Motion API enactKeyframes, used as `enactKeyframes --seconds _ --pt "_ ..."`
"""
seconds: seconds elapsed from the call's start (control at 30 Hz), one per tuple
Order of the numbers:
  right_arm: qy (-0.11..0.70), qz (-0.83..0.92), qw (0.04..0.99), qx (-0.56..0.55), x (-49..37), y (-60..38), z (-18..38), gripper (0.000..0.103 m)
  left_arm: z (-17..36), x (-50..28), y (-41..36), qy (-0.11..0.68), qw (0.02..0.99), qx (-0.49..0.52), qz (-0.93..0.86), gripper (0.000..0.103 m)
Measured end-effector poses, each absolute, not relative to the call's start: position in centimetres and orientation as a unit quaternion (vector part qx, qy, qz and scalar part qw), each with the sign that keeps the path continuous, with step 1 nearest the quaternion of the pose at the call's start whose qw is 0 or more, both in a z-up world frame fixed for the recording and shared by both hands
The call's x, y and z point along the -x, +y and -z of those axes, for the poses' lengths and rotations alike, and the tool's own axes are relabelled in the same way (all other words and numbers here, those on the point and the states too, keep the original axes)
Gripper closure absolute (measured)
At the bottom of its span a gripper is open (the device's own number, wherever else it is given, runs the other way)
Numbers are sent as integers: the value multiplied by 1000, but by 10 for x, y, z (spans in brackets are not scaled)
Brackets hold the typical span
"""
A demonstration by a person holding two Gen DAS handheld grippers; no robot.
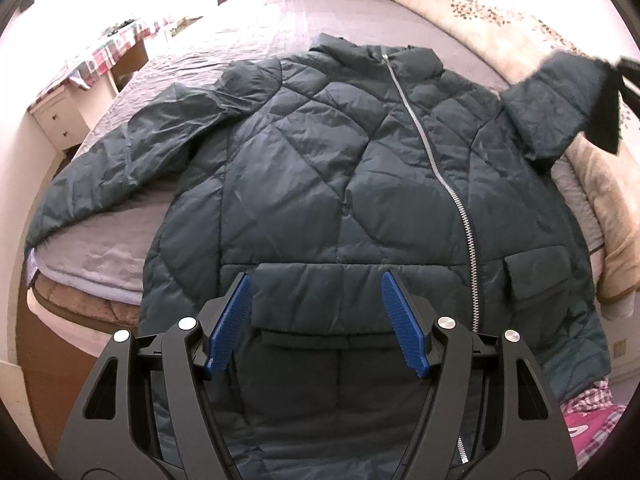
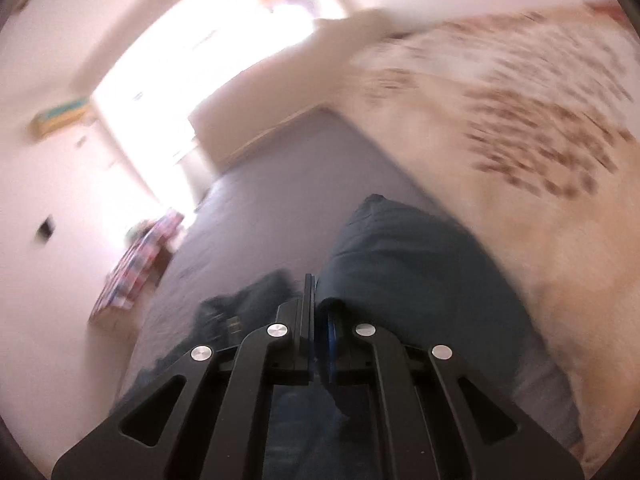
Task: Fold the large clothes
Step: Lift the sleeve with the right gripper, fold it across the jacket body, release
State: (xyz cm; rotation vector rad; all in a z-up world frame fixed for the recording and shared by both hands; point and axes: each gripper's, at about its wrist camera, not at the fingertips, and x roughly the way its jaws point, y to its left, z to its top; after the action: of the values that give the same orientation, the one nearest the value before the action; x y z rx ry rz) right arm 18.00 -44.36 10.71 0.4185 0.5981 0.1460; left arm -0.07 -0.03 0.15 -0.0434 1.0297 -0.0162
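The dark green quilted jacket (image 1: pixel 320 168) lies front-up and zipped on the bed (image 1: pixel 248 28), spread flat so I can fold it. My right gripper (image 2: pixel 314 300) is clenched on its sleeve (image 1: pixel 560 104), lifted to bring it over the body, and my left gripper (image 1: pixel 316 320) hovers released above the hem. The 2 flap pockets (image 1: pixel 532 276) are closed, so I cannot tell their contents.

One quilted dark-teal jacket (image 1: pixel 304 184) on bed (image 1: pixel 280 28). Two sleeves: one flat (image 1: pixel 132 152), one lifted (image 1: pixel 556 108). One silver zipper (image 1: pixel 448 200). Two flap pockets: (image 1: pixel 320 300), (image 1: pixel 536 276). Two claws: left claw (image 1: pixel 316 320), right claw (image 2: pixel 318 336). Two blue pads on left claw, e.g. (image 1: pixel 404 328). One cream patterned blanket (image 1: pixel 500 12). One table with checked cloth (image 1: pixel 116 44). One white drawer cabinet (image 1: pixel 56 116). One pink checked fabric piece (image 1: pixel 592 416).
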Motion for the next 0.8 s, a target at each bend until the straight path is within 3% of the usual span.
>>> enactKeyframes --seconds 0.23,0.6,0.67,0.73,0.8 --pt "338 -172 917 -124 -201 -319 -100 97 -4 9 18 475 879 46 7 36" --pt "486 -175 856 -29 -225 -202 25 95 -4 19 44 463 883 74 1 34" --pt "515 -180 837 -38 -226 -197 40 78 -3 19 47 464 882 78 -1 34" --pt "537 -190 820 -52 -221 -194 50 35 -1 19 49 466 881 82 -1 34" --pt "531 -185 826 -49 -213 -196 49 29 0 19 49 466 881 82 0 34"
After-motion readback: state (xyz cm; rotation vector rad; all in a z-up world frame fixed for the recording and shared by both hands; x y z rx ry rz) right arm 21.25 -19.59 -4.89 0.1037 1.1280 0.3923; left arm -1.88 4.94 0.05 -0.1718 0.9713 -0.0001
